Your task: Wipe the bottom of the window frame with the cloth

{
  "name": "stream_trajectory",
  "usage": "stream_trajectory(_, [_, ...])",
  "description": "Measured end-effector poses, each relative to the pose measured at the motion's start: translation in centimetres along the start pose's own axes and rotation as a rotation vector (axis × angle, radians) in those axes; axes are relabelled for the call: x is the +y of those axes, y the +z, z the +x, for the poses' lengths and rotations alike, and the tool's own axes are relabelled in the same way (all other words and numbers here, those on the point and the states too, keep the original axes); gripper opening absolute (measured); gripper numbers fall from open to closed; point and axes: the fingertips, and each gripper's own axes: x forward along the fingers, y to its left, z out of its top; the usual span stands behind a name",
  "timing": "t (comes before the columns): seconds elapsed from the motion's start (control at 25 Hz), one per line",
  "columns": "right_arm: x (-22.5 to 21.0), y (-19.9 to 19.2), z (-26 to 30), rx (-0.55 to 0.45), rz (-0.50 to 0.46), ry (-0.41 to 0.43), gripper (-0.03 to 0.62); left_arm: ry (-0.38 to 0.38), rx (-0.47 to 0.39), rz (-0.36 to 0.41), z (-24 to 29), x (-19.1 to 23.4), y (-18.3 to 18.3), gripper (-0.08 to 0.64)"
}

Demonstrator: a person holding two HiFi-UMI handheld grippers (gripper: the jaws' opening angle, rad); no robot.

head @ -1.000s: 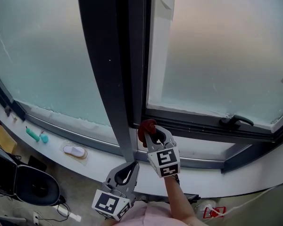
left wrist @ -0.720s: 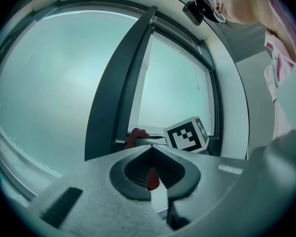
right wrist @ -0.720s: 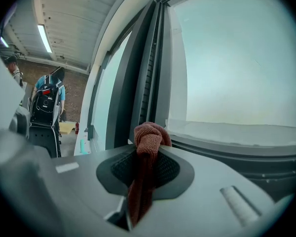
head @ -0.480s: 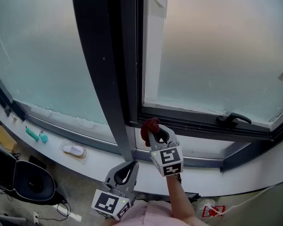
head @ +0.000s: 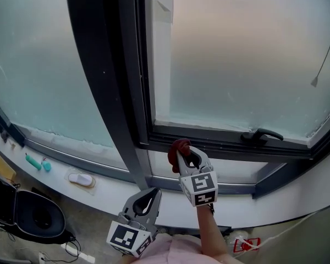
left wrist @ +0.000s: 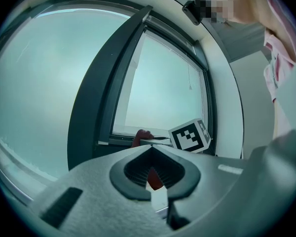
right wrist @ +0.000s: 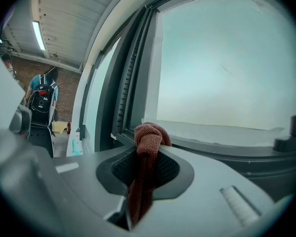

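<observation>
A dark red cloth [head: 179, 146] is bunched at the tip of my right gripper [head: 182, 153], which is shut on it. The cloth touches the dark bottom rail of the window frame [head: 220, 141], just right of the thick vertical mullion [head: 107, 92]. In the right gripper view the cloth [right wrist: 148, 134] sticks up between the jaws of the right gripper [right wrist: 147, 151], and a strip hangs down through them. My left gripper [head: 148, 194] hangs lower, below the sill, shut and empty. From the left gripper [left wrist: 150, 149], the cloth [left wrist: 142, 135] shows far ahead.
A black window handle [head: 260, 135] lies on the rail to the right. The white sill [head: 115, 194] carries teal items [head: 35, 162] and a white object [head: 80, 179] at left. A black chair [head: 36, 216] stands below. A person with a backpack [right wrist: 42, 97] stands far behind.
The right gripper with the cloth has slid to the right along the bottom rail, away from the mullion. The left gripper has stayed in place.
</observation>
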Motion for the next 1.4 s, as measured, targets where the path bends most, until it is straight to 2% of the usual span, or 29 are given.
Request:
stream_trajectory(0.24, [-2.9, -0.1, -1.8, -0.022, 0.054, -0.047, 0.063, -0.038, 0.0, 0.006, 1.0, -1.8, 0.0, -0.005])
stream_trajectory(0.6, [-5.8, -0.9, -4.2, -0.015, 0.036, -0.097, 0.063, -0.088, 0.001, 0.01, 2.8, -4.3, -0.1, -0.005])
stream_trajectory(1.4, [-12.9, -2.7, -9.6, -0.017, 0.084, -0.215, 0.063, -0.135, 0.01, 0.009, 5.0, -8.3, -0.8, -0.005])
